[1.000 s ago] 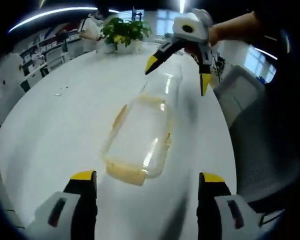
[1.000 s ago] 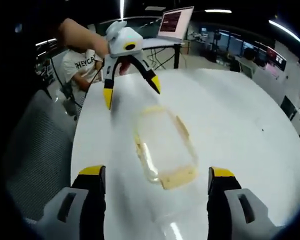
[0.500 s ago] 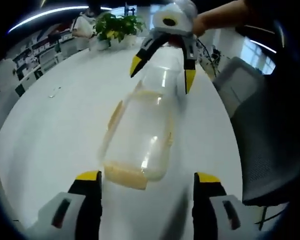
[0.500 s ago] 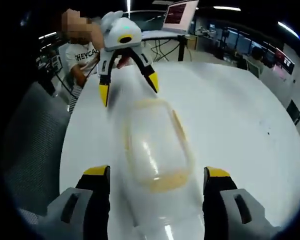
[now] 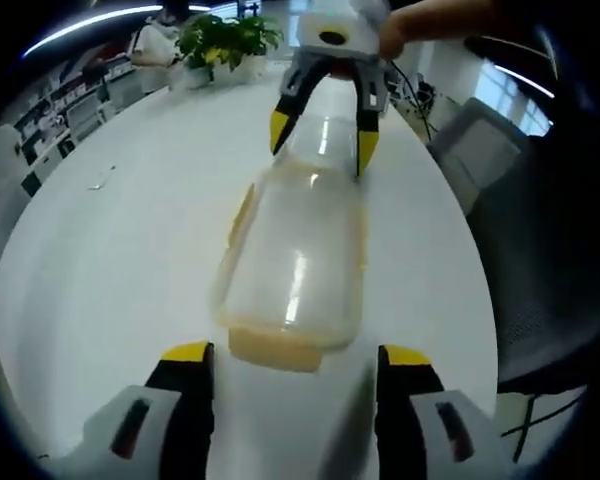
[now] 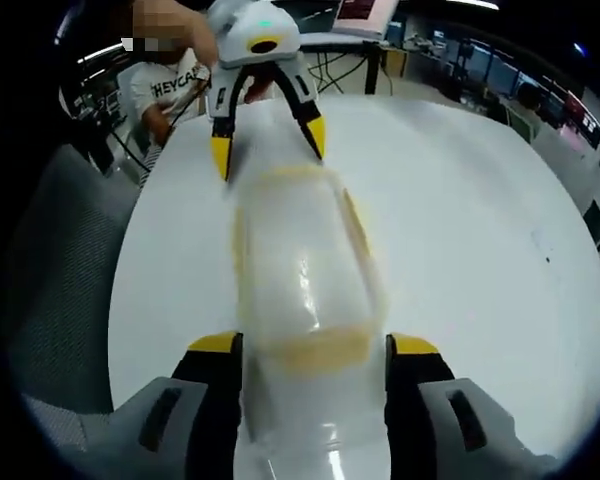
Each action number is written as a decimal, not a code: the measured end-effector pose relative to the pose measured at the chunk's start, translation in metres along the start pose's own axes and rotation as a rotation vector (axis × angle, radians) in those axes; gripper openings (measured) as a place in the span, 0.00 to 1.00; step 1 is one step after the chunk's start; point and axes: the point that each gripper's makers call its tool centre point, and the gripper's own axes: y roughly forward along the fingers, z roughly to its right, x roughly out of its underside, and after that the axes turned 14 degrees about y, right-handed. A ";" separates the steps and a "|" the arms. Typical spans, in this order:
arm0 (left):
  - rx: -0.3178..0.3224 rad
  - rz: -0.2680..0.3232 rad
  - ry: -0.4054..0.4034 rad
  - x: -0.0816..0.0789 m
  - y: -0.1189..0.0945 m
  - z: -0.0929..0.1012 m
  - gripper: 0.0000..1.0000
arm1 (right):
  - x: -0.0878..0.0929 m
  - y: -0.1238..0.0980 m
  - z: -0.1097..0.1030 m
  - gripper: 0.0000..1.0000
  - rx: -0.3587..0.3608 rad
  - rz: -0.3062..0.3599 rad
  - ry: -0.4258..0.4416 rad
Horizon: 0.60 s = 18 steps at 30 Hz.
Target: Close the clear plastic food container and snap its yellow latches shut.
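Observation:
A clear plastic food container (image 5: 295,255) lies lengthwise on the white round table (image 5: 130,260), lid on, with a yellow latch (image 5: 275,348) at its near end and another along its left side (image 5: 242,212). My left gripper (image 5: 296,355) is open, its yellow tips on either side of that near end. The right gripper (image 5: 322,140) comes in from the top, open, straddling the far end. In the right gripper view the container (image 6: 300,265) runs away from my open right gripper (image 6: 313,345), a yellow latch (image 6: 315,350) between its tips; the left gripper (image 6: 268,145) straddles the opposite end.
A potted plant (image 5: 225,40) stands at the table's far edge and a small object (image 5: 100,183) lies at the left. Grey mesh chairs (image 5: 480,160) (image 6: 50,260) flank the table. A seated person (image 6: 170,90) and a laptop on a stand (image 6: 365,12) are beyond it.
Both grippers have closed in on the container from opposite ends, and their jaws have narrowed a little. The container now fills the gap between each pair of tips.

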 end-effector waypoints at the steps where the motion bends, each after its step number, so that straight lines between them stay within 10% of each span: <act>1: 0.004 -0.003 0.003 0.001 0.001 0.000 0.61 | 0.000 0.000 0.000 0.52 0.000 -0.003 -0.002; 18: 0.036 -0.067 0.058 0.005 0.011 -0.005 0.53 | 0.008 0.010 0.011 0.46 -0.002 -0.115 -0.160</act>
